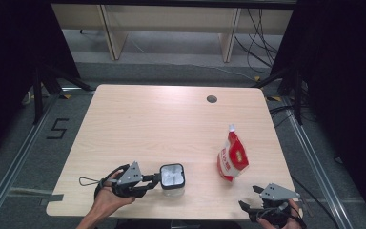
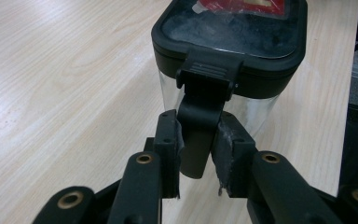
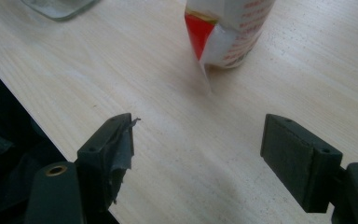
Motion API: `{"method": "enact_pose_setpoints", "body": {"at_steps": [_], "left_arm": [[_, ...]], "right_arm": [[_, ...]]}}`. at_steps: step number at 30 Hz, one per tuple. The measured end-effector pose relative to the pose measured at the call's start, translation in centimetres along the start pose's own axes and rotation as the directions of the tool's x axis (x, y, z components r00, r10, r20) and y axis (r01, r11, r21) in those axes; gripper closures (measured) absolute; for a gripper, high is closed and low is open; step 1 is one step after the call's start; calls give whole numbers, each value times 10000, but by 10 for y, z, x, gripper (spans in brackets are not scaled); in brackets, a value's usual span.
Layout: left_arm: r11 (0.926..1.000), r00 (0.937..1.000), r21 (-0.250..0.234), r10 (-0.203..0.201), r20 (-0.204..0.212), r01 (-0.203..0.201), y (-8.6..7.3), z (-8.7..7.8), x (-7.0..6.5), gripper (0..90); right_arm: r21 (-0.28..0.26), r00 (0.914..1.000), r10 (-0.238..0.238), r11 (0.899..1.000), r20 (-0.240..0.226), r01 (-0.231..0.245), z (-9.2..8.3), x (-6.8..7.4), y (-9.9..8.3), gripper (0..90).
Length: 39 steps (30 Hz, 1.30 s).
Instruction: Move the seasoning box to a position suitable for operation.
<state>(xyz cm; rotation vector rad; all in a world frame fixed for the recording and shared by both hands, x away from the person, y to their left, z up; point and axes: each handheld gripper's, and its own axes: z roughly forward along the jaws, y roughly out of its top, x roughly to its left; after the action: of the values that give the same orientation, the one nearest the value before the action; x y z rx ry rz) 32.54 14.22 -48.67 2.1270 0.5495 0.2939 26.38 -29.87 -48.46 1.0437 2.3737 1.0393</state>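
Note:
A clear square container with a black-rimmed lid stands near the table's front edge, left of centre. My left gripper reaches it from the left. In the left gripper view the container is right ahead, and my left gripper is shut on the black lid latch that hangs down its side. A red and white spouted pouch stands upright to the right. My right gripper rests open at the front right corner. In its own view the right gripper holds nothing, with the pouch ahead.
The light wooden table has a round cable hole near its far edge. The table's front edge runs close beside my right gripper's left jaw. Black curtains, cables and a wooden bench frame lie beyond the table.

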Motion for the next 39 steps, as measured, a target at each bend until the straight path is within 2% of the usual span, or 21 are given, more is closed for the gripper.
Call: {"method": "enact_pose_setpoints", "body": {"at_steps": [1,3,5,7,10,11,13,15,17,21,22,23,25,26,27,30,32,33,35,37,39], "left_arm": [[10000,10000,40,26,-73,-26,1,1,0,717],[9999,10000,121,43,-65,-42,4,4,-2,718],[9995,9997,202,256,-7,-256,7,7,-2,719],[9994,9996,216,270,-114,-268,9,10,-2,719],[9994,9996,225,256,-154,-253,13,15,-2,720],[9994,9996,225,256,-154,-253,13,15,-2,720],[9989,9989,199,426,-202,-422,16,19,-1,720],[9996,9995,157,240,-221,-237,17,21,-2,720],[9994,9992,146,329,-206,-326,18,23,-1,720],[9994,9994,98,323,-93,-322,19,25,2,719],[9982,9982,116,596,-32,-595,20,25,4,719],[9992,9992,79,394,36,-394,20,27,4,719],[9988,9988,76,489,-21,-488,20,27,5,718],[9990,9990,-115,438,104,-437,20,30,6,718],[9984,9983,-34,570,153,-570,21,31,6,719],[9989,9986,-148,454,270,-450,22,34,6,719],[9982,9974,-151,593,403,-587,23,35,9,720],[9967,9955,-205,794,523,-784,23,35,12,719],[9979,9969,-219,613,486,-603,22,36,13,719],[9980,9967,-140,630,516,-624,22,35,14,718],[9989,9972,-345,328,677,-305,21,37,16,715]], "right_arm": [[104,9993,371,9993,80,-372,-1,4,0,264],[-104,10000,-77,9999,39,77,0,1,0,264],[-106,10000,-85,9999,-32,85,0,2,1,265],[-190,9999,-157,9997,-52,156,1,2,1,264],[-171,9999,-97,9998,-117,95,1,3,1,265],[-56,9998,193,9998,-110,-193,0,5,0,265],[-112,9999,94,9999,-136,-95,0,4,0,265],[-98,9999,6,10000,-139,-8,0,5,1,265],[-48,9998,127,9999,-171,-128,-1,6,1,265],[-173,9993,-239,9996,-293,234,2,4,1,265],[-159,9997,7,9999,-261,-12,1,6,0,265],[-173,9996,-19,9998,-292,14,1,5,0,265],[-198,9995,-48,9998,-311,42,2,4,0,265],[-149,9994,89,9998,-328,-94,1,5,0,265],[-198,9994,-38,9998,-344,31,2,4,0,265],[-224,9990,-22,9997,-443,12,2,5,0,265],[-231,9989,-48,9997,-464,37,2,5,0,265],[-294,9987,-298,9992,-425,286,3,4,1,265],[-237,9988,-92,9997,-490,80,3,6,1,265],[-236,9987,-77,9997,-510,65,3,6,0,265],[-251,9988,-169,9996,-463,157,3,5,1,265]]}}
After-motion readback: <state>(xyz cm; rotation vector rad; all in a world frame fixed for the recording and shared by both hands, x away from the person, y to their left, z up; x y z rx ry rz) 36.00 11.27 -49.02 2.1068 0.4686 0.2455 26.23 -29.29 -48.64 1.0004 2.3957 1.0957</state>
